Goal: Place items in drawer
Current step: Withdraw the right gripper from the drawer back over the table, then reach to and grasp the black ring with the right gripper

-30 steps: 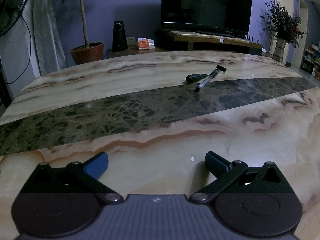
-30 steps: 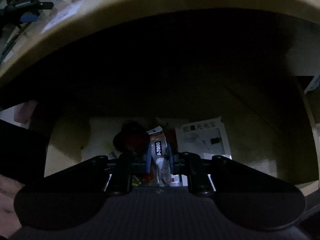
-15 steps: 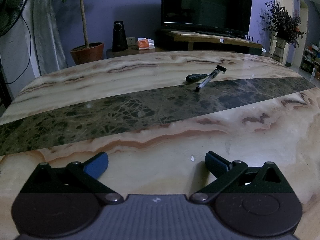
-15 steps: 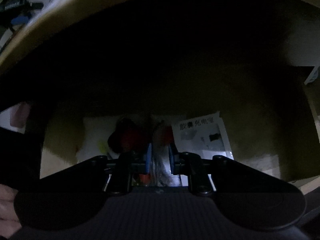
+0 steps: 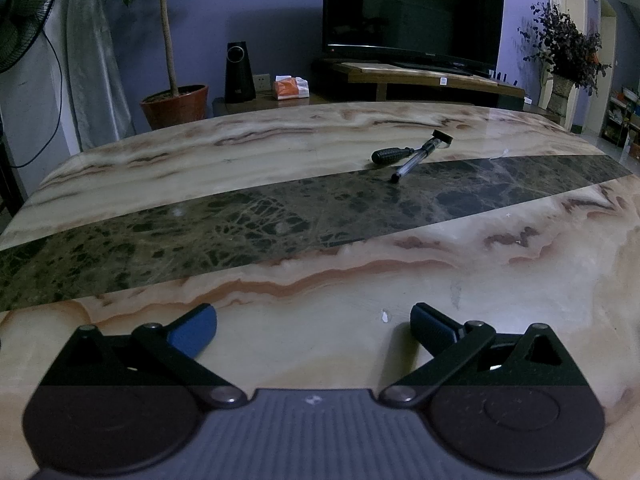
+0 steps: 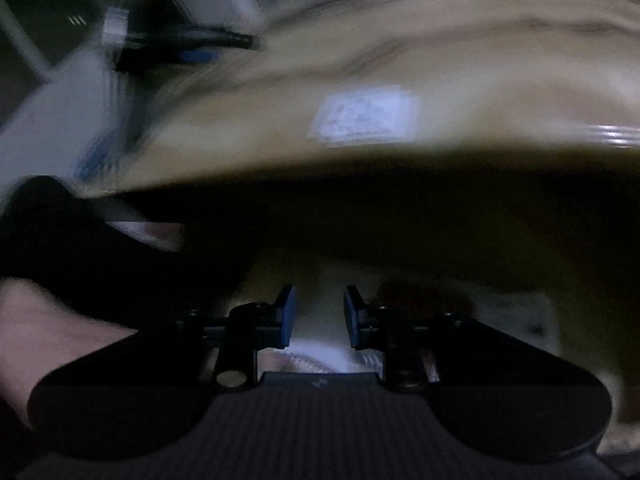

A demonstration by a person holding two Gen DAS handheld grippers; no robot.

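In the right wrist view my right gripper (image 6: 319, 312) hangs over the dark open drawer (image 6: 264, 272). Its blue pads are apart and the jaws are opening, with nothing pressed between them. Only pale blurred contents show below the gap. A dark reddish item (image 6: 420, 294) lies in the drawer to the right. In the left wrist view my left gripper (image 5: 310, 318) rests open and empty low over the marble table (image 5: 320, 280). A black-handled screwdriver (image 5: 390, 155) and a clear pen (image 5: 410, 165) lie crossed far ahead on the right.
The table's beige edge with a white label (image 6: 364, 116) overhangs the drawer. A person's hand (image 6: 48, 332) and dark sleeve are at the left. Beyond the table stand a TV (image 5: 412, 8), a speaker (image 5: 239, 72) and a potted plant (image 5: 174, 100).
The right gripper has let go of the glue tube it held, its pads have spread, and it has risen and tipped up out of the drawer. The left gripper has not moved.
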